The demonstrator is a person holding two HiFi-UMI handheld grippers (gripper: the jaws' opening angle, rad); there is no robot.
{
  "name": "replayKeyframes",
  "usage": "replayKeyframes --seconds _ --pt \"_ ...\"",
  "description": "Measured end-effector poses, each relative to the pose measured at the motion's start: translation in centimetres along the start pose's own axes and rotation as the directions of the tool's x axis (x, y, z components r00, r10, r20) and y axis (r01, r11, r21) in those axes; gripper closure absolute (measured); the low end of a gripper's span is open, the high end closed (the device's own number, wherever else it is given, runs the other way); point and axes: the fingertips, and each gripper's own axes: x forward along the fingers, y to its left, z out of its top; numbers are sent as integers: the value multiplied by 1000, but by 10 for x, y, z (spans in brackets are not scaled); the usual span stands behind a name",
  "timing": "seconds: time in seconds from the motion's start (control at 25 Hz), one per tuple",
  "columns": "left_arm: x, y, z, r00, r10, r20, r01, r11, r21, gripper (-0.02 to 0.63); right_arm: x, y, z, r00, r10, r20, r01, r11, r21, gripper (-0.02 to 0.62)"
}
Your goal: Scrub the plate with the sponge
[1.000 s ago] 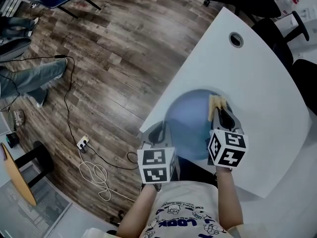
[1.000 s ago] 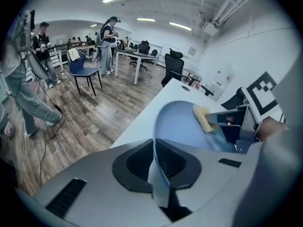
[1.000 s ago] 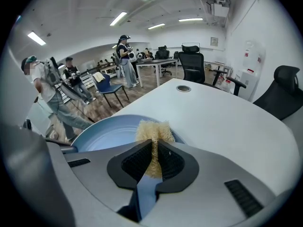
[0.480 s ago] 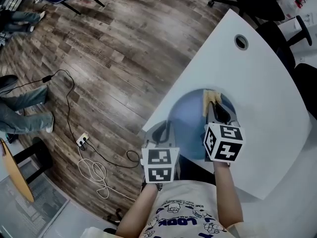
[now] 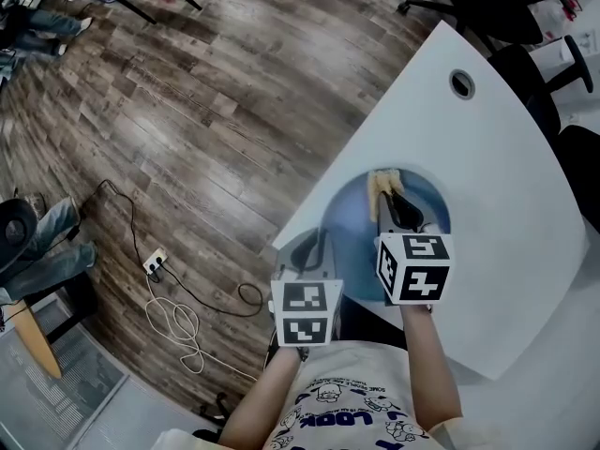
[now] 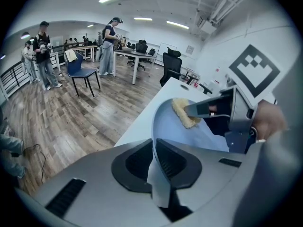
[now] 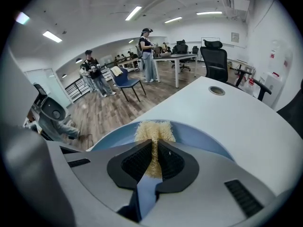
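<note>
Left gripper point(image 5: 309, 248) is clamping the plate point(image 5: 349, 228) by its rim at the table point(image 5: 487, 148) edge, while right gripper point(image 5: 390, 198) is pressing the pinched sponge point(image 5: 382, 182) onto its far side; scrubbing seemingly proceeding, next needing sweeping strokes.

White table point(image 5: 502, 181) — blue plate point(image 5: 352, 232) apparently resting at its edge.

Plate point(image 5: 352, 231) on the table point(image 5: 497, 186) by its near edge, sponge point(image 5: 382, 183) on the plate's far part, left gripper point(image 5: 314, 248) at its left rim, right gripper point(image 5: 387, 200) just behind the sponge
</note>
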Motion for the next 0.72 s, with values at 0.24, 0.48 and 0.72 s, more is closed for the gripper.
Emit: replayKeyframes --seconds 0.24,0.48,0.72 --pt "1 -1 1 1000 5 2 -5 1000 -17 575 4 19 -1 996 87 -17 -88 995 -55 549" --pt "1 0 1 1000 7 8 -7 1000 -20 577 3 42 -8 987 151 -45 -155 983 -99 549" --pt "2 1 2 1000 11 13 -11 1000 -26 577 1 54 -15 979 196 -59 -202 973 -111 549"
